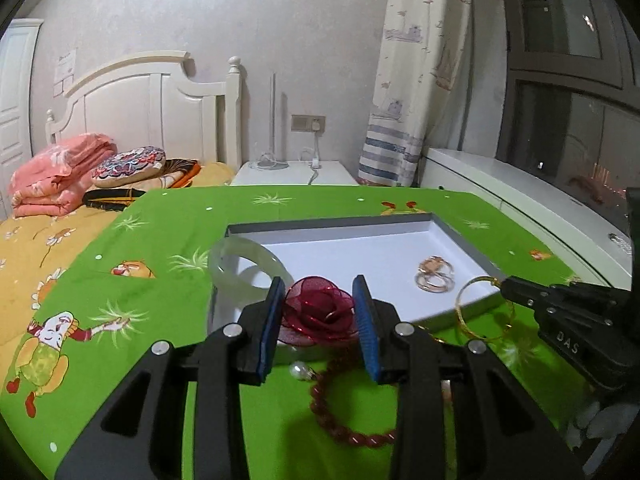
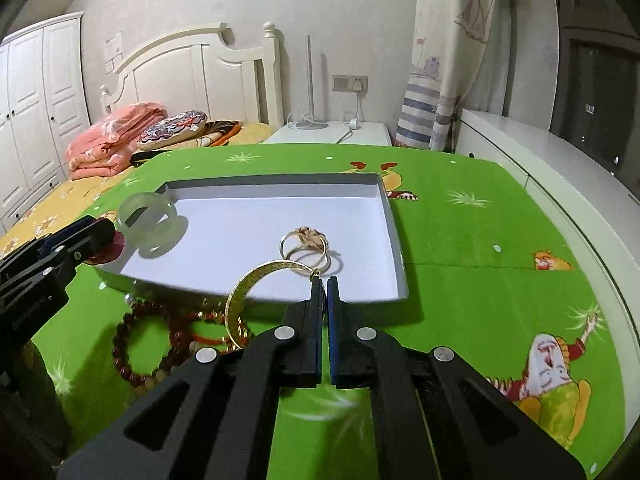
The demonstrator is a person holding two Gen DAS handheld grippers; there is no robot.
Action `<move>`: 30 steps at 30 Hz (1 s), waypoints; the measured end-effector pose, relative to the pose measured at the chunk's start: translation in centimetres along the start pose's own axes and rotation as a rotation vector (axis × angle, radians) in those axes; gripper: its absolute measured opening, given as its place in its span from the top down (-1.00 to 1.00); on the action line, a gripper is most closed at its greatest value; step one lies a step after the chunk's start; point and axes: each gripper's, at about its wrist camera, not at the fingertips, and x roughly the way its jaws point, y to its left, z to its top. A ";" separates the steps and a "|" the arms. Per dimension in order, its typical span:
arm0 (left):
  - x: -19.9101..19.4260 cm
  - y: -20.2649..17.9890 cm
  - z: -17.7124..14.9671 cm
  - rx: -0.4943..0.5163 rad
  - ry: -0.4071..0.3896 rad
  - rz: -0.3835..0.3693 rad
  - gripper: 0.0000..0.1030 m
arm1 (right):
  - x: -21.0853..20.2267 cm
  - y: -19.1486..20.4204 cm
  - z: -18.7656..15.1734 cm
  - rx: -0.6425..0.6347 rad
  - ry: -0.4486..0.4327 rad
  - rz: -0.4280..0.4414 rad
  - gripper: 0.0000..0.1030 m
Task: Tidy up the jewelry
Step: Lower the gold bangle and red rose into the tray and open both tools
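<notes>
- The jade bangle (image 2: 150, 224) leans on the left rim of the white tray (image 1: 360, 248), half inside and half outside; a small push from the left gripper can tip it out onto the green counter (image 1: 160, 280).
- The left gripper (image 1: 320, 312) holds its fingers on both sides of the red mesh flower (image 1: 320, 312) at the near edge of the tray; I cannot tell if the pads already press it; the mesh is soft, so a hard squeeze may crush it, and a weak one may let it slip.
- The dark red bead bracelet (image 2: 136, 344) lies on the counter in front of the tray, not yet sorted; its loop may catch on a finger that comes down.
- The gold rings (image 2: 310, 250) already lie inside the tray.
- The right gripper (image 2: 324, 284) pinches the gold bangle (image 2: 240, 300) with closed fingers at one thin point only; the bangle hangs over the near rim of the tray and can swing, hit the rim, or slide out.
</notes>
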 end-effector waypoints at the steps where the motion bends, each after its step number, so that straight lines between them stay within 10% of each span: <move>1: 0.4 0.1 0.2 -0.002 0.006 0.004 0.34 | 0.3 0.1 0.4 -0.003 -0.001 -0.004 0.92; 25: 10.7 -0.8 5.5 0.016 0.151 0.089 0.33 | 10.8 1.1 8.1 0.050 0.138 -0.027 0.87; 28: 11.2 -0.7 5.5 0.013 0.168 0.094 0.23 | 10.5 1.1 8.3 0.040 0.132 -0.022 -0.08; 30: 11.3 -0.6 5.6 0.009 0.164 0.105 -0.25 | 9.8 0.8 8.2 0.038 0.102 -0.019 -0.23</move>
